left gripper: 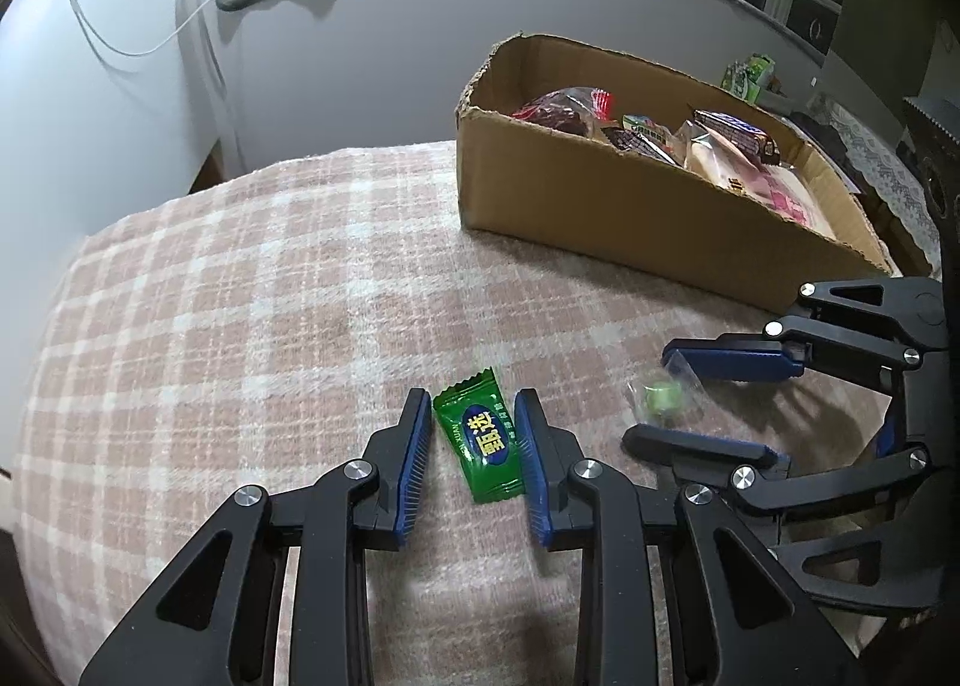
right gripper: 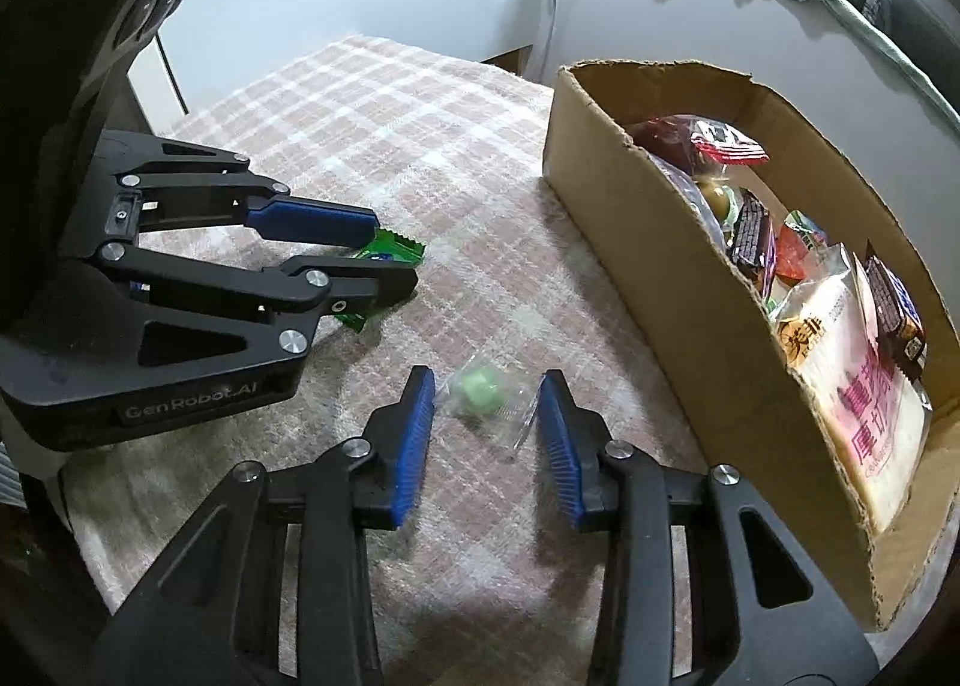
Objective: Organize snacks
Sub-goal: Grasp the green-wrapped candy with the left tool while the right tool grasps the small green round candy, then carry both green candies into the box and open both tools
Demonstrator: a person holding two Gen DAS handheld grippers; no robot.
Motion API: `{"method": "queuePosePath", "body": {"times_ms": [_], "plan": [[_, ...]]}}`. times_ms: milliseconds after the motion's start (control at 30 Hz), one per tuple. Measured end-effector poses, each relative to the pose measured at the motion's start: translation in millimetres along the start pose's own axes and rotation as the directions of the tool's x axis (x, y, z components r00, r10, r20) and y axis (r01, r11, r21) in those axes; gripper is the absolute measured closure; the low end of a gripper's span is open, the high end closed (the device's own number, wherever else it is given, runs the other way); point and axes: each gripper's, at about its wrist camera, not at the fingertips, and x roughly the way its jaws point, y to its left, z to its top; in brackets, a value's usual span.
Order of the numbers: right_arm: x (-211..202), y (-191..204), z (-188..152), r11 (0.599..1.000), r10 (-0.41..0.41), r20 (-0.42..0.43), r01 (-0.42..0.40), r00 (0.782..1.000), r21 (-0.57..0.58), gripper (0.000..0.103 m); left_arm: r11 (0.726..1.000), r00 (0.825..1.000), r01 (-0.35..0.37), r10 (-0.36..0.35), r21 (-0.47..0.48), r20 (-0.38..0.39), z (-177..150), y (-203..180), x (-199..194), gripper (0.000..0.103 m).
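Left wrist view: a surface under a pink-and-cream plaid cloth [left gripper: 252,290] carries everything. Toward its far right corner stands an open cardboard box [left gripper: 600,218], already part filled with wrapped snacks. Nearer the front edge, the left tool [left gripper: 474,434] brackets a green candy packet [left gripper: 480,443]; its right pad touches the wrapper's edge, while a narrow strip of cloth shows by the left pad, so the grip looks nearly but not certainly closed.

Just beside it, toward the box, the right tool [right gripper: 487,413] stands with its pads apart around a small green sweet in clear wrap [right gripper: 480,393], which lies on the cloth, neither pad visibly pressing it.

The step in hand appears to be a two-handed pickup. Next, each tool likely needs to pinch firmly, lift clear of the cloth, and carry its sweet over the box wall; the clear wrap may slip or crumple.
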Motion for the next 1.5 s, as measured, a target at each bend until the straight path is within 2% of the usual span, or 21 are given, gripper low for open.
{"method": "queuePosePath", "body": {"times_ms": [133, 233, 500, 667, 1133, 1500], "plan": [[-1, 0, -3, 1.0, 0.001, 0.0, -0.001, 1.0, 0.015, 0.068, 1.0, 1.0, 0.009, -0.009, -0.003, 0.005, -3, -2, -4, 0.077], [-4, 0, -5, 1.0, -0.005, 0.0, 0.005, 1.0, 0.029, 0.072, 1.0, 1.0, 0.016, -0.016, -0.001, 0.015, -4, -5, -9, 0.077], [-19, -7, -19, 0.999, -0.019, -0.004, 0.019, 1.0, 0.046, 0.074, 1.0, 0.999, 0.029, -0.029, 0.003, 0.035, -11, -14, -18, 0.078], [-43, -12, -24, 0.998, -0.02, 0.035, 0.017, 0.999, 0.067, 0.074, 0.999, 0.998, 0.03, -0.031, 0.015, 0.063, -8, -20, -32, 0.078], [-107, -37, -28, 0.992, -0.058, 0.127, 0.043, 0.99, 0.118, 0.074, 0.996, 0.986, 0.045, -0.056, 0.077, 0.159, 14, -48, -68, 0.078], [-147, -79, -16, 0.978, -0.133, 0.193, 0.098, 0.972, 0.185, 0.074, 0.991, 0.971, 0.079, -0.1, 0.106, 0.215, 54, -66, -76, 0.078]]}}
